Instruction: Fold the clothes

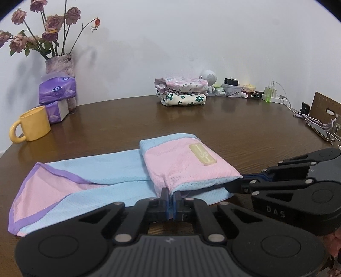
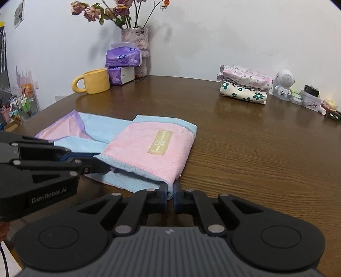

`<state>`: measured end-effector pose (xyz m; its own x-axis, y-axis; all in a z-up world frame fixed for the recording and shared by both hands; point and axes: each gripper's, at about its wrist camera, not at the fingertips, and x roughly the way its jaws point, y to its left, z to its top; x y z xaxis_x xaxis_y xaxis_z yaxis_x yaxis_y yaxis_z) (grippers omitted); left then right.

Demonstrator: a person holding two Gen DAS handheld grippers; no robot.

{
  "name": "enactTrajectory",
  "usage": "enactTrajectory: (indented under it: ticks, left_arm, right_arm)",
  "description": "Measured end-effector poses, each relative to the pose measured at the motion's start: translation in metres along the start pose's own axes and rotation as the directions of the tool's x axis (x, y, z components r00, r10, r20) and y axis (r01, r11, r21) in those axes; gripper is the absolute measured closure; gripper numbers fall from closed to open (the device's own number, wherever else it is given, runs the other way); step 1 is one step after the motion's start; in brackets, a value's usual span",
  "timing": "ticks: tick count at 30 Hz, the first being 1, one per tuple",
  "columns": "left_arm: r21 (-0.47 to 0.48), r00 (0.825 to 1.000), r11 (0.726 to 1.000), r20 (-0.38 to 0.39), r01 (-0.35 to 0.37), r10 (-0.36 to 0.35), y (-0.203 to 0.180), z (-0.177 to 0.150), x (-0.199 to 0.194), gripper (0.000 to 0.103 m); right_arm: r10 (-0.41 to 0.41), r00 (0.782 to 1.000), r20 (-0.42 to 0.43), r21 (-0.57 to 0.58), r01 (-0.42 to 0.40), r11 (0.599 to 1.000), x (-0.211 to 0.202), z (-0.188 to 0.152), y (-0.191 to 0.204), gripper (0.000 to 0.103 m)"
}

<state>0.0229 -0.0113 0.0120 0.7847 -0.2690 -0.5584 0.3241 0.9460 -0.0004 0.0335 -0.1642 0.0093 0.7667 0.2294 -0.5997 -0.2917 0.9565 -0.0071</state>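
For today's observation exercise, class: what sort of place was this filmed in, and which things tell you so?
Most likely a room in someone's home. A brown wooden table stands against a white wall, holding a vase of dried roses, purple tissue packs and a yellow mug.

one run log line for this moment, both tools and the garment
left tool: shut on pink and blue garment near edge | right tool: shut on same edge | garment: part folded on table

The small items (image 1: 240,90) at the table's (image 1: 234,132) far right are too small to be identified; the flowers (image 2: 110,10) are cut off by the top edge.
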Motion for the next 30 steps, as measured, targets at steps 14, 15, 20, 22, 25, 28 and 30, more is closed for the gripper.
enactTrajectory:
  ticks: [14, 15, 20, 22, 25, 28, 30]
  left_arm:
    - [-0.072, 0.991, 0.989, 0.014, 0.130, -0.130, 0.026, 0.017, -0.034, 0.052]
    - [-0.081, 0.992, 0.989, 0.014, 0.124, -0.123, 0.025, 0.022, -0.032, 0.052]
    - [-0.143, 0.995, 0.985, -0.019, 0.093, -0.097, 0.024, 0.043, 0.000, 0.056]
    - [-0.165, 0.996, 0.984, -0.044, 0.071, -0.080, 0.026, 0.048, 0.013, 0.068]
    - [-0.217, 0.990, 0.974, -0.107, 0.071, -0.096, 0.033, 0.049, 0.030, 0.087]
    - [-0.242, 0.987, 0.967, -0.117, 0.083, -0.114, 0.041, 0.049, 0.036, 0.087]
    - [-0.265, 0.985, 0.958, -0.100, 0.107, -0.138, 0.047, 0.051, 0.034, 0.084]
  right_arm:
    - [0.107, 0.993, 0.057, 0.091, -0.111, 0.990, -0.035, 0.013, -0.031, 0.065]
    - [0.092, 0.994, 0.064, 0.096, -0.098, 0.991, -0.034, 0.017, -0.033, 0.065]
    - [0.100, 0.995, 0.025, 0.145, -0.103, 0.984, -0.002, 0.032, -0.032, 0.067]
    - [0.095, 0.995, 0.018, 0.163, -0.096, 0.982, 0.009, 0.036, -0.033, 0.067]
    - [0.106, 0.994, 0.000, 0.178, -0.105, 0.978, 0.019, 0.040, -0.034, 0.076]
    - [0.120, 0.993, -0.020, 0.172, -0.115, 0.978, 0.025, 0.042, -0.032, 0.081]
    - [0.126, 0.992, -0.018, 0.166, -0.121, 0.979, 0.024, 0.045, -0.032, 0.081]
